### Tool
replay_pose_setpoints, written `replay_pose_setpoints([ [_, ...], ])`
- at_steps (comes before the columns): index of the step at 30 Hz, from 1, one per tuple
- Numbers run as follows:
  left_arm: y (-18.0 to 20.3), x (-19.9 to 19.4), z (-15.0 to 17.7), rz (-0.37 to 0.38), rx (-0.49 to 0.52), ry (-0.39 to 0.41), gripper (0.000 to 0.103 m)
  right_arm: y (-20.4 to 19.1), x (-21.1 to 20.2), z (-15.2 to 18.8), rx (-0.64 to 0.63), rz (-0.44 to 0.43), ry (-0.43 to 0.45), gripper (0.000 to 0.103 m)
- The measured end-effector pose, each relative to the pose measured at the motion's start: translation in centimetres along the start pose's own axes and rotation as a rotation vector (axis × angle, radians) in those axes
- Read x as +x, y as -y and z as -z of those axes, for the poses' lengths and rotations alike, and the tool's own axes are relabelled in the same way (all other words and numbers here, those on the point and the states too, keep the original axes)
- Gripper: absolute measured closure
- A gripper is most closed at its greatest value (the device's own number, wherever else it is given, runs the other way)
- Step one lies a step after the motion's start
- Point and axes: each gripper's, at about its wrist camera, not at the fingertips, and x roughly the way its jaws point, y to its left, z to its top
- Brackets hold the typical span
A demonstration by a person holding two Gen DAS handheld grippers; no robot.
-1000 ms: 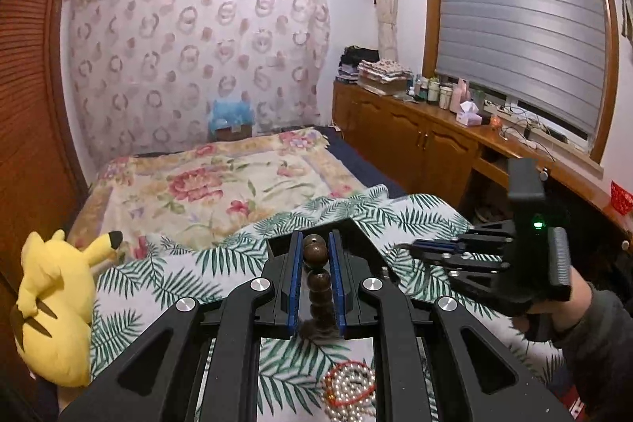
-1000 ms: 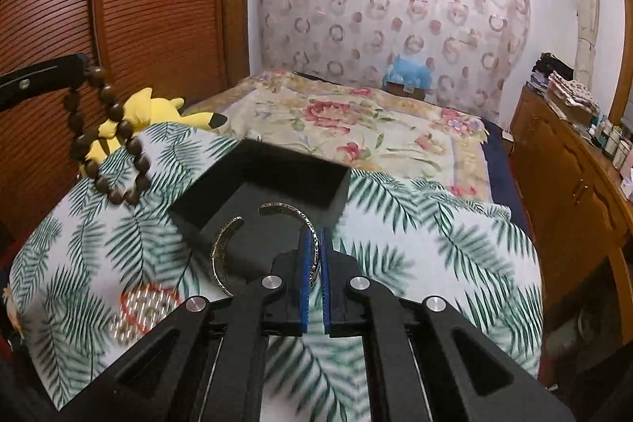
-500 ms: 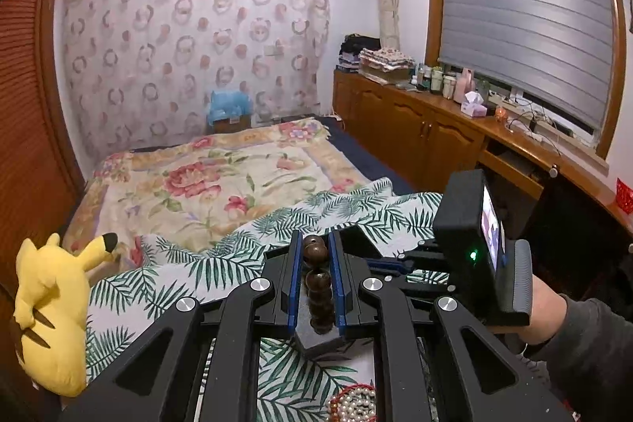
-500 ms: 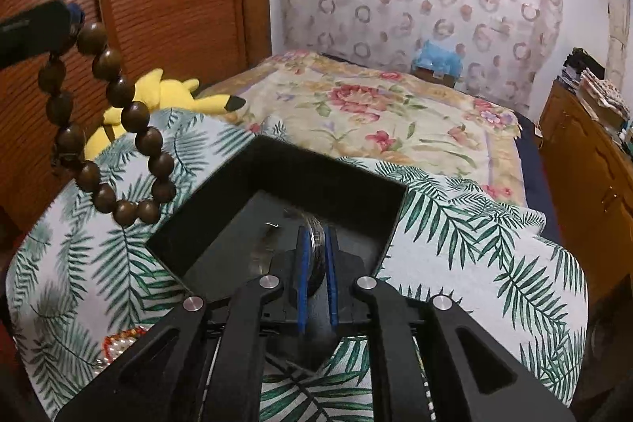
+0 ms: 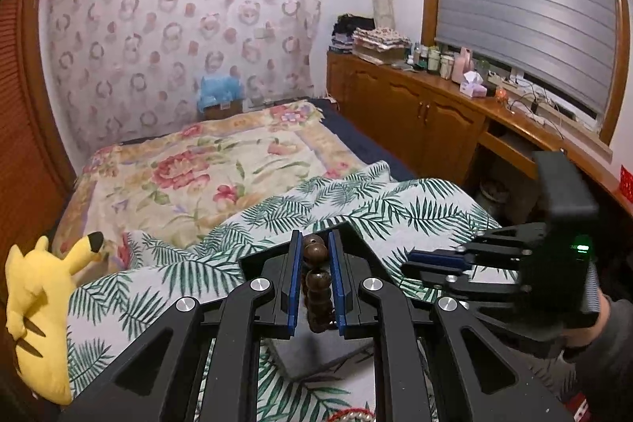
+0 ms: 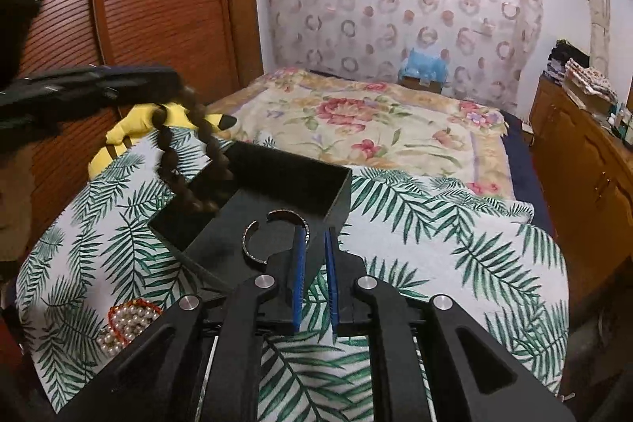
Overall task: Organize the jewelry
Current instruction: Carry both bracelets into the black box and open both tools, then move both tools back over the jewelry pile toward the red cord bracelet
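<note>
now bead bracelet [image 5: 315,277] clamped between left fingers [image 5: 293,279].

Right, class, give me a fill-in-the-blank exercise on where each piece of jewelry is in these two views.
1. The left gripper holds a bracelet of dark ____ beads.
2. The metal bangle lies inside the ____ box.
3. The right gripper's fingers stand ____, holding nothing.
4. The pearl jewelry rests on the ____-print cloth.

Missing: wooden; black; open; leaf
</note>
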Motion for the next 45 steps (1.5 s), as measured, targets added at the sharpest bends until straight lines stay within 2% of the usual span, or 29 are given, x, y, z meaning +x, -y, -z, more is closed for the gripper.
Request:
replay_pose_setpoints([
  [13, 0.6, 4.0, 0.1, 0.035, -0.005, -0.068, 0.091, 1.4, -1.9, 1.1, 0.003, 0.017, 0.015, 0.092],
  [16, -0.5, 5.2, 1.0, -0.001, -0.026, -0.103, 0.078, 1.2, -1.7, 1.3, 0.004, 0.018, 0.011, 0.092],
  [18, -1.1, 5.5, 1.7, -0.017, -0.030, -0.124, 0.078, 1.1, -1.9, 1.5, 0.001, 0.019, 0.011, 0.092],
  [22, -2.2, 4.1, 3.0, -0.041, -0.039, -0.108, 0.063, 0.6, -2.3, 2.0, -0.002, 0.015, 0.018, 0.092],
  [27, -2.2, 1.8, 4.9, -0.062, -0.018, -0.088, 0.061, -0.3, -2.7, 3.1, 0.007, 0.001, 0.011, 0.092],
  [31, -2.0, 0.1, 7.2, -0.051, -0.024, -0.086, 0.056, -1.6, -3.0, 4.4, 0.001, -0.015, -0.001, 0.092],
  [36, -1.9, -1.5, 10.1, -0.025, -0.052, -0.092, 0.055, -3.2, -3.1, 6.0, -0.008, -0.045, -0.028, 0.091],
  [37, -2.0, -1.8, 10.8, -0.013, -0.064, -0.096, 0.055, -3.4, -3.1, 6.3, -0.007, -0.051, -0.031, 0.089],
  [39, -2.2, -2.4, 12.1, -0.004, -0.087, -0.104, 0.055, -4.0, -3.2, 6.9, -0.004, -0.065, -0.039, 0.080],
  [45, -2.6, -3.9, 14.7, -0.002, -0.134, -0.118, 0.054, -5.5, -3.8, 8.5, -0.004, -0.077, -0.048, 0.075],
])
